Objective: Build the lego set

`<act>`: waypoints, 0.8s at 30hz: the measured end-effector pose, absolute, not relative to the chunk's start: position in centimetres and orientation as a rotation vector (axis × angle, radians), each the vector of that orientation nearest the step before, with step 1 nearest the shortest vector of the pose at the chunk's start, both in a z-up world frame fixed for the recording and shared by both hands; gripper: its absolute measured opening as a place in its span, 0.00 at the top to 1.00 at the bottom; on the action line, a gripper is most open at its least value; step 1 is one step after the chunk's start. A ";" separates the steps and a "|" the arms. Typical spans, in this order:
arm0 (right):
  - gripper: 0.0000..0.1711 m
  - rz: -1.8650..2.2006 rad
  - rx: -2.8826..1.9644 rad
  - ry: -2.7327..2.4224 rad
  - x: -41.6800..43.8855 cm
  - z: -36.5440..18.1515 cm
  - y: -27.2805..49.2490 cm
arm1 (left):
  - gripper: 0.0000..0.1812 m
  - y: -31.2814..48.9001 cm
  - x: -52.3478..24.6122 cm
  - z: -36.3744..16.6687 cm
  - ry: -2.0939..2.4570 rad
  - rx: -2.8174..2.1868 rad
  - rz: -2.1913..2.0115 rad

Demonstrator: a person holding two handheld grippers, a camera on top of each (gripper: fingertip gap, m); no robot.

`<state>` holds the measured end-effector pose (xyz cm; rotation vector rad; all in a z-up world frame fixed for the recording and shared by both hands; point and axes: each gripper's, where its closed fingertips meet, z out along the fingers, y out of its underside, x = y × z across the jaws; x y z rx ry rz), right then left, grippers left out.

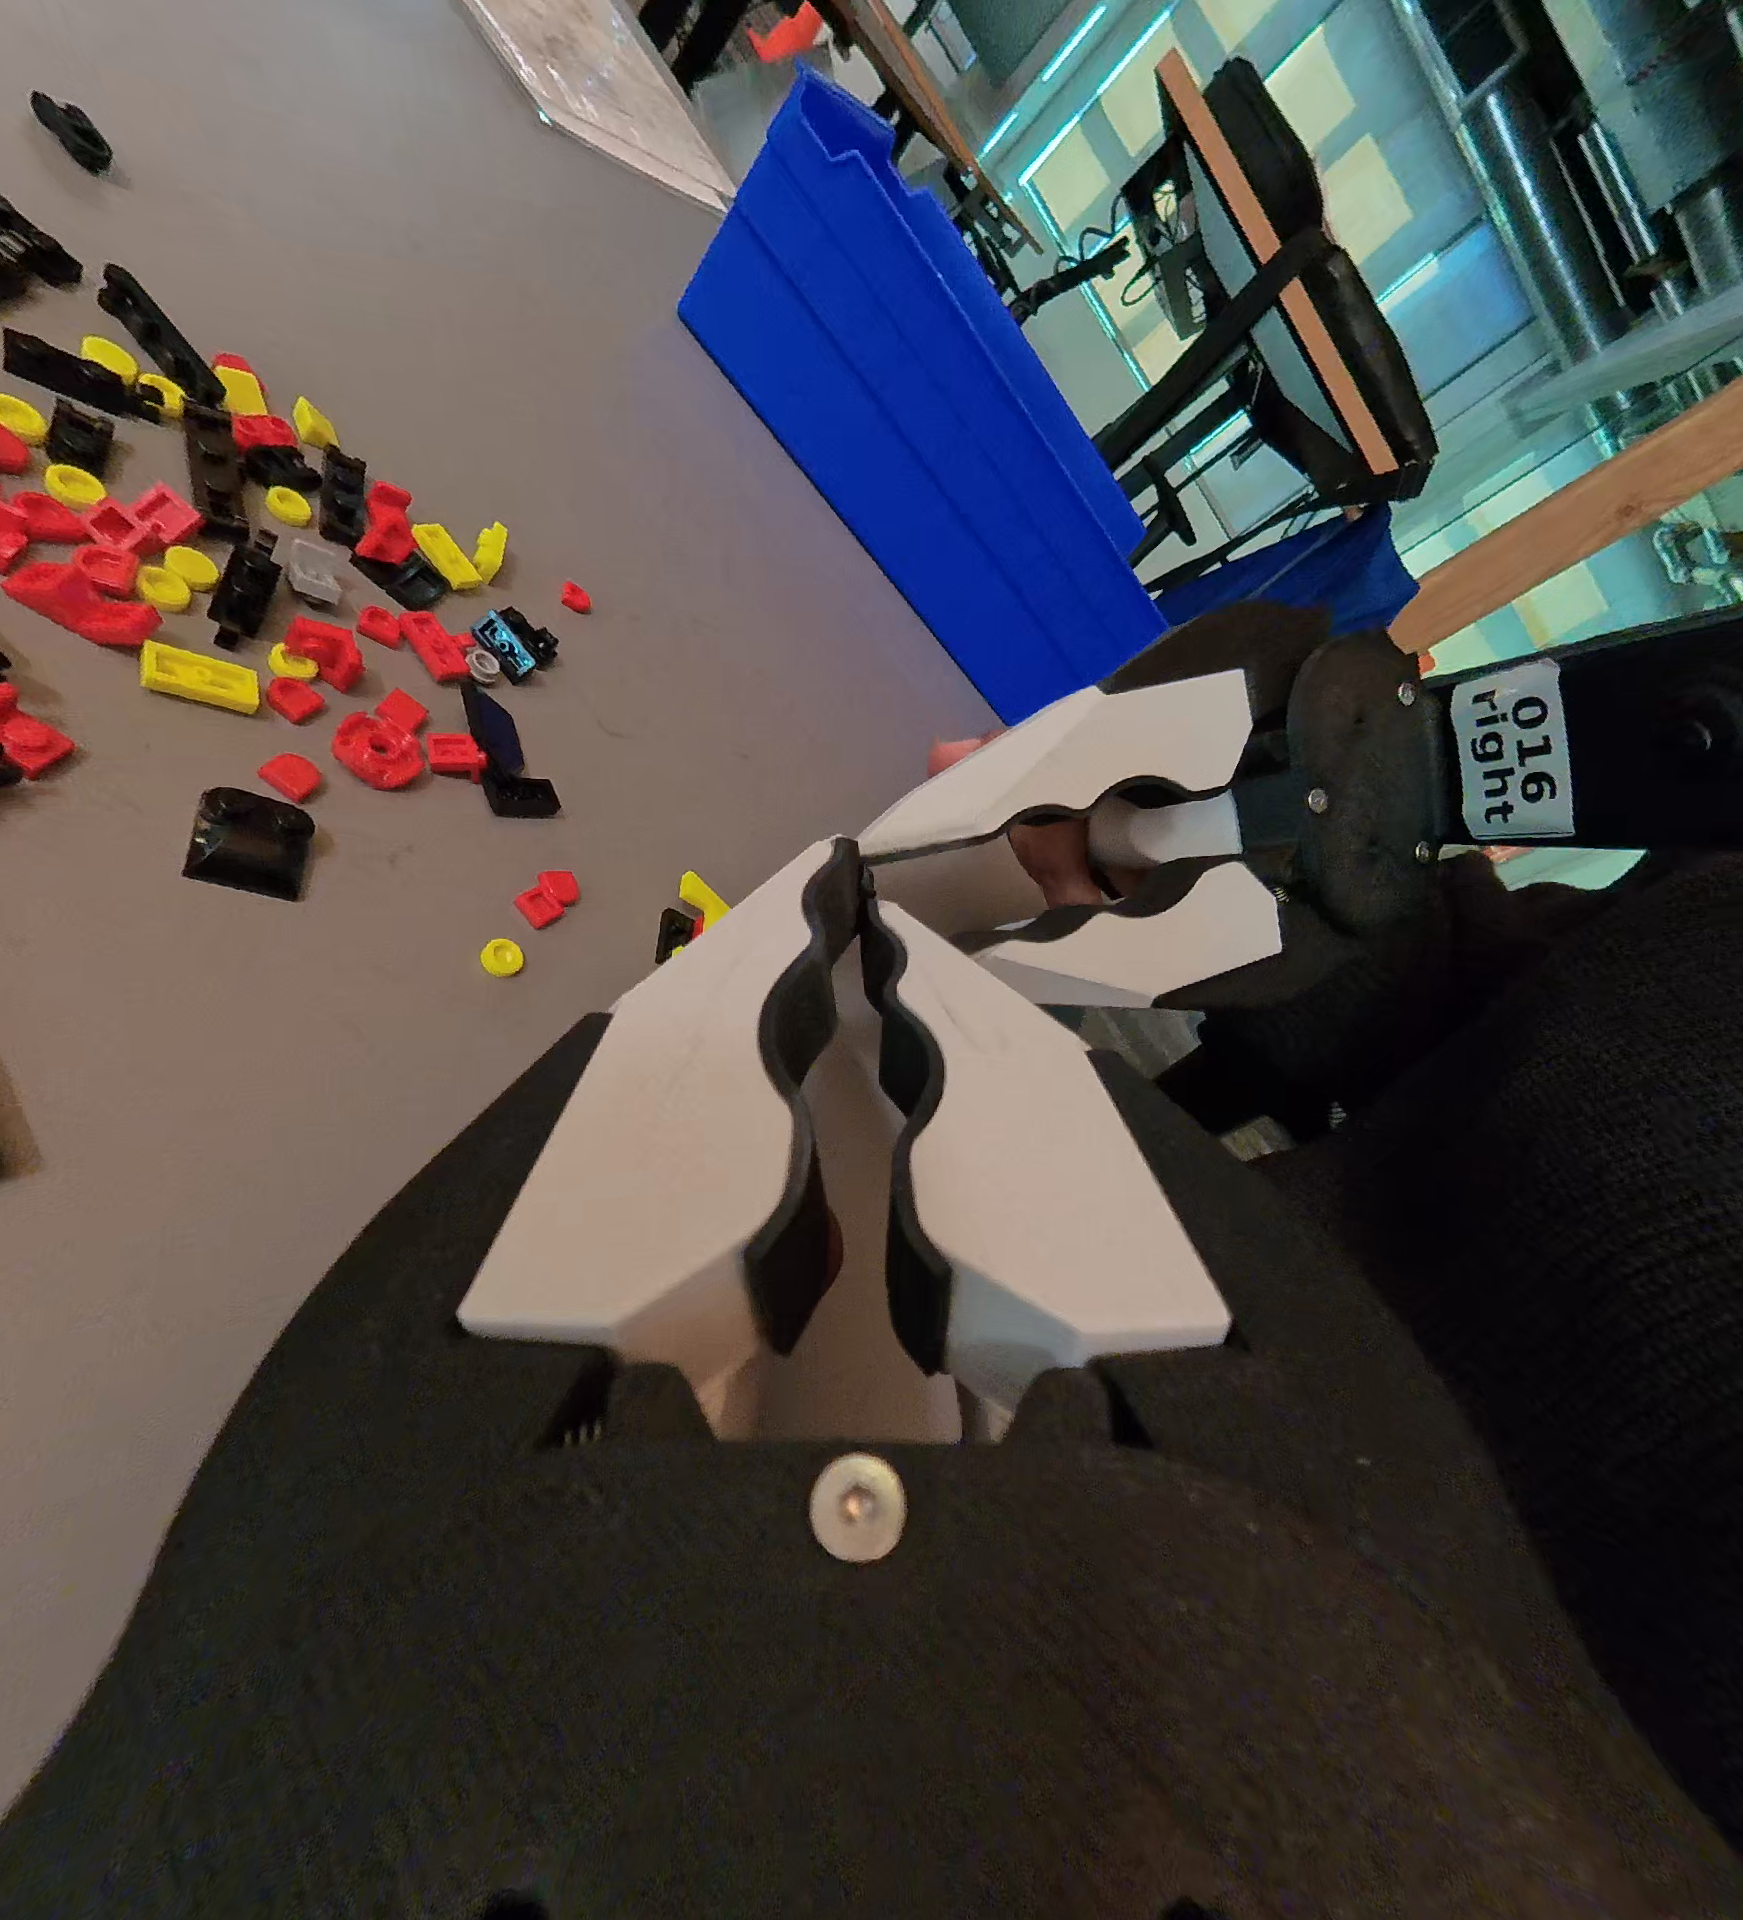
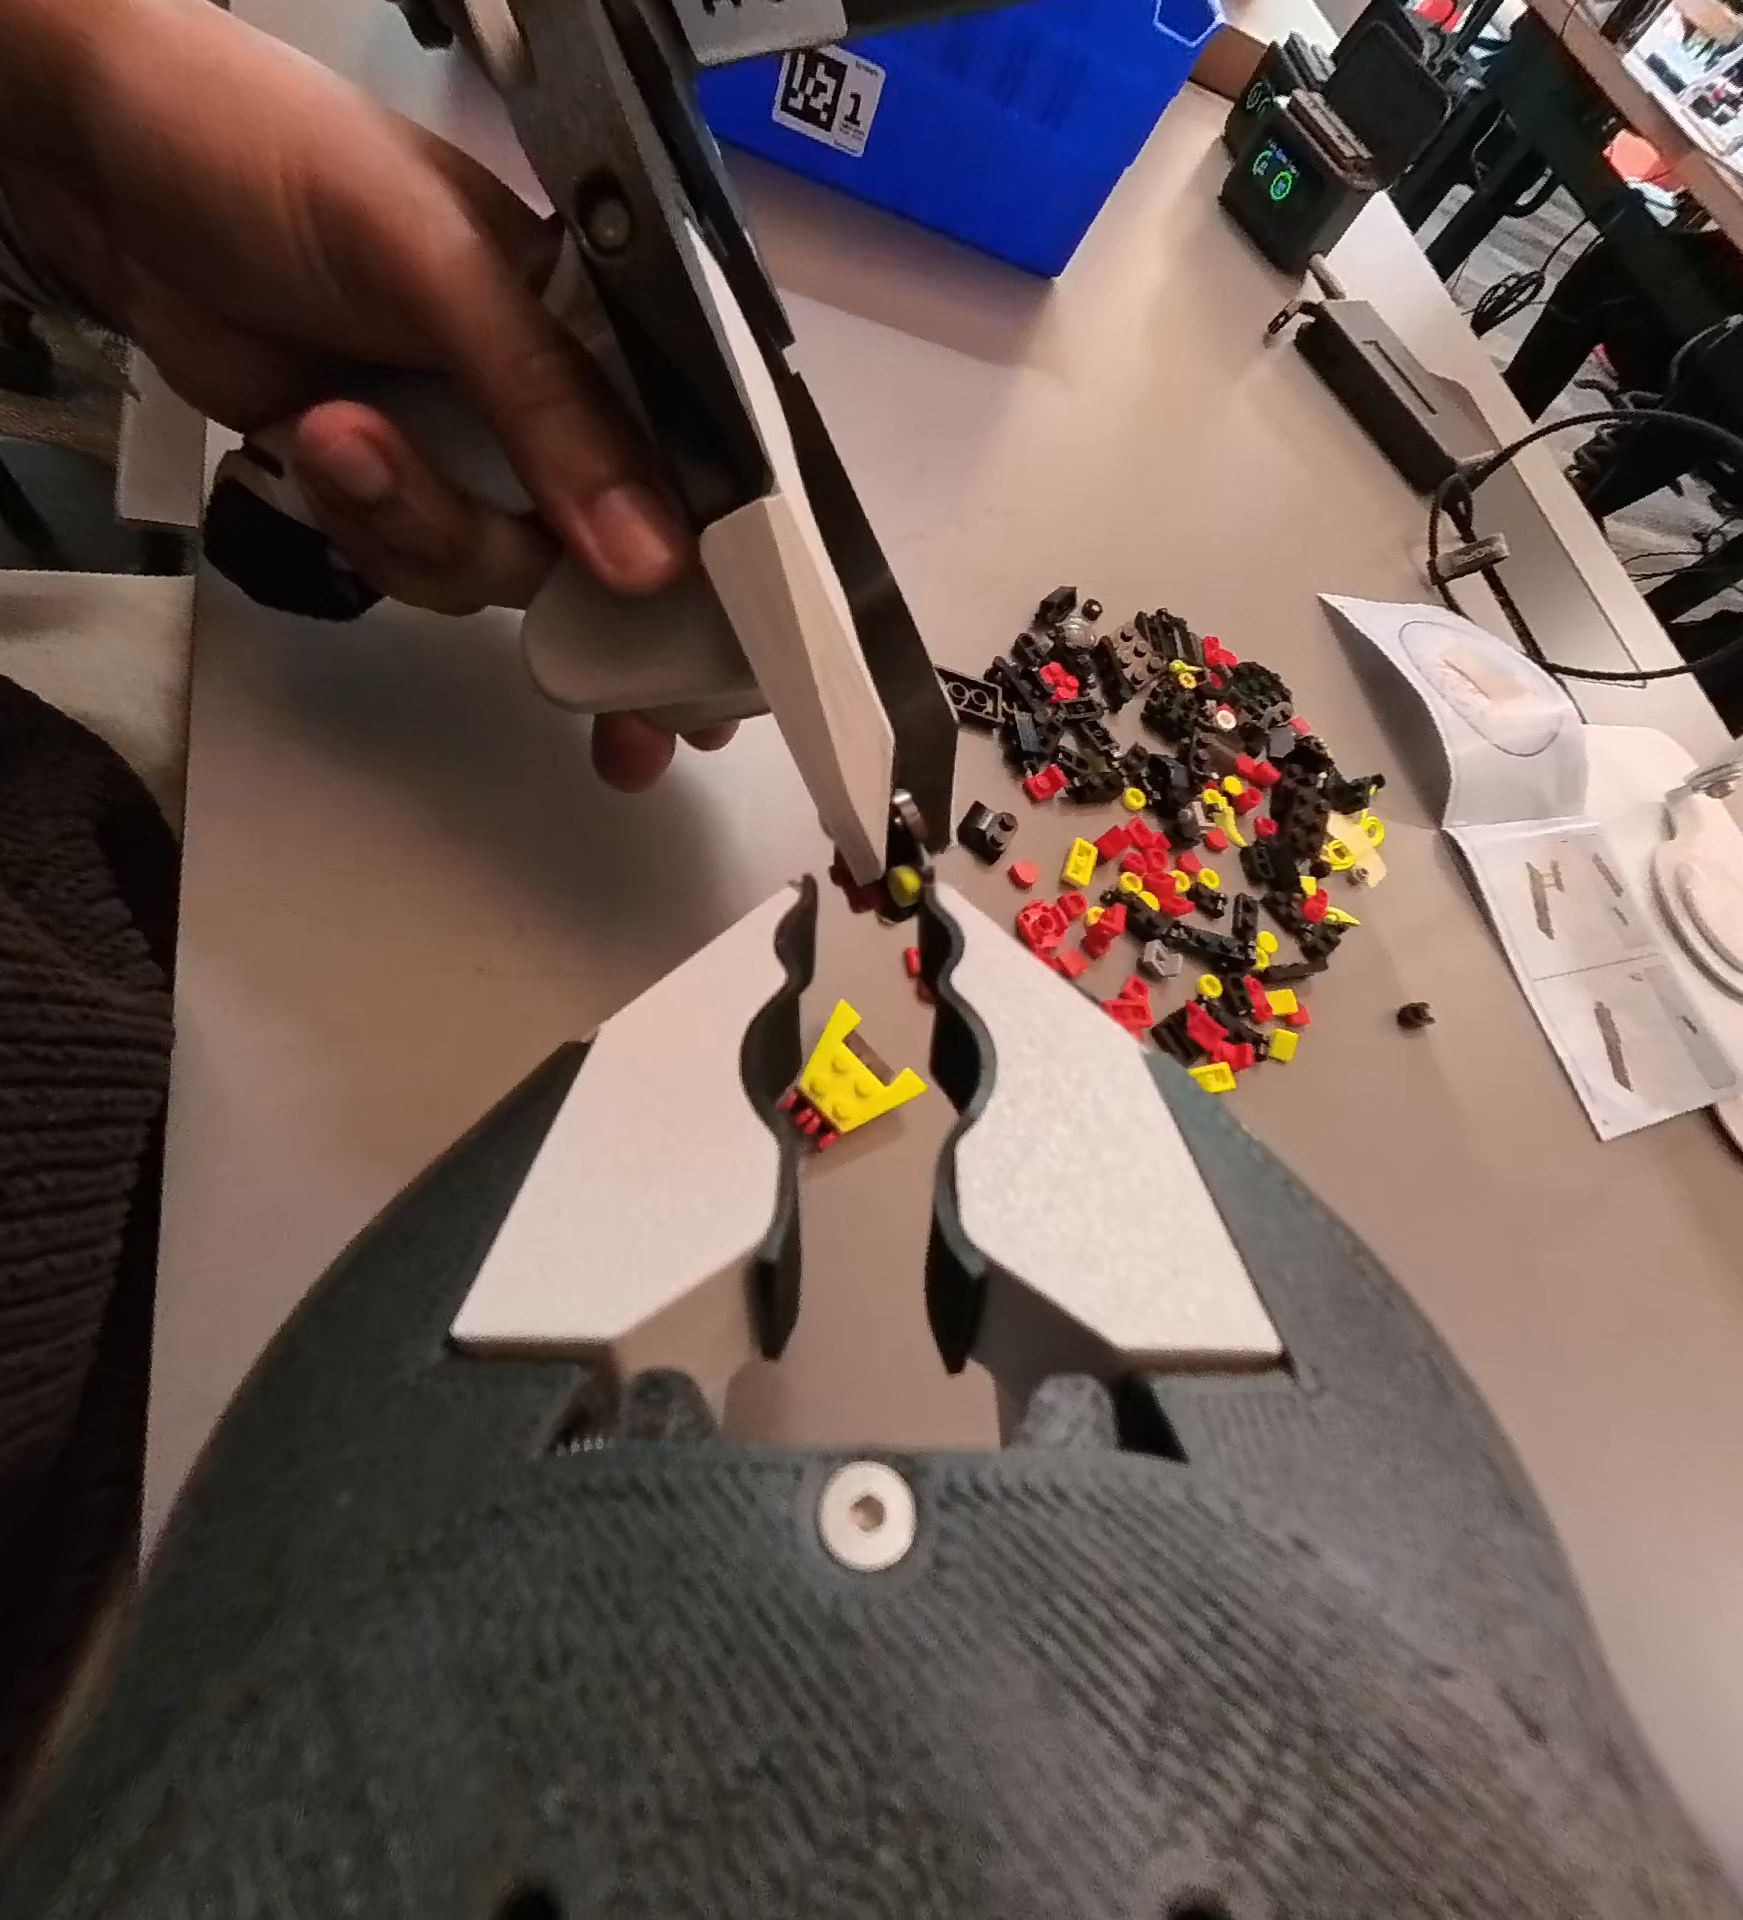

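above the grey table (image 2: 555,935), between the two tools, we carry a small piece (image 2: 896,885) with a yellow round stud and some red and black on it, pinched at the very tips of our left gripper (image 2: 888,868). it is so small that we cannot tell exactly how it is built.

the risk, as we judge it, is that this grip is shallow: any twist or a push from the other tool could flick the piece out, and it would drop among the loose bricks (image 2: 1189,842) heaped just beyond, hard to find again. a misaligned press could also knock it sideways rather than seat it.

our left gripper (image 1: 851,883) has its jaws clenched at the tips, grasping that small piece. our right gripper (image 2: 872,914) has its jaws parted by a modest gap and holds nothing; its right tip sits just beside the held piece, though we cannot tell whether they touch.

the yellow wedge assembly (image 2: 851,1081), with red parts under it, lies on the table below our right gripper. the instruction booklet (image 2: 1594,935) lies open, well apart.
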<state>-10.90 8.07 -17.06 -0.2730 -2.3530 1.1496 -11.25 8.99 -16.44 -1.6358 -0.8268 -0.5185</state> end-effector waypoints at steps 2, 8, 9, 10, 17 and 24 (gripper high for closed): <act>0.94 1.130 -0.267 -2.365 -10.9 -17.2 8.3 | 1.00 9.1 -11.1 -16.5 -0.818 -1.654 -0.492; 1.00 1.208 -0.293 -2.428 -10.1 -17.1 8.1 | 1.00 8.5 -12.4 -16.2 -0.839 -1.646 -0.398; 1.00 1.166 -0.295 -2.405 -10.5 -17.1 8.4 | 1.00 8.3 -12.6 -16.2 -0.841 -1.645 -0.399; 0.97 1.113 -0.285 -2.363 -11.1 -17.0 8.7 | 1.00 8.1 -12.6 -16.2 -0.845 -1.640 -0.403; 0.87 1.103 -0.289 -2.320 -11.6 -16.8 8.6 | 1.00 9.1 -11.2 -16.3 -0.800 -1.662 -0.467; 0.88 1.110 -0.277 -2.329 -11.1 -16.9 8.0 | 1.00 9.0 -11.5 -16.1 -0.841 -1.608 -0.510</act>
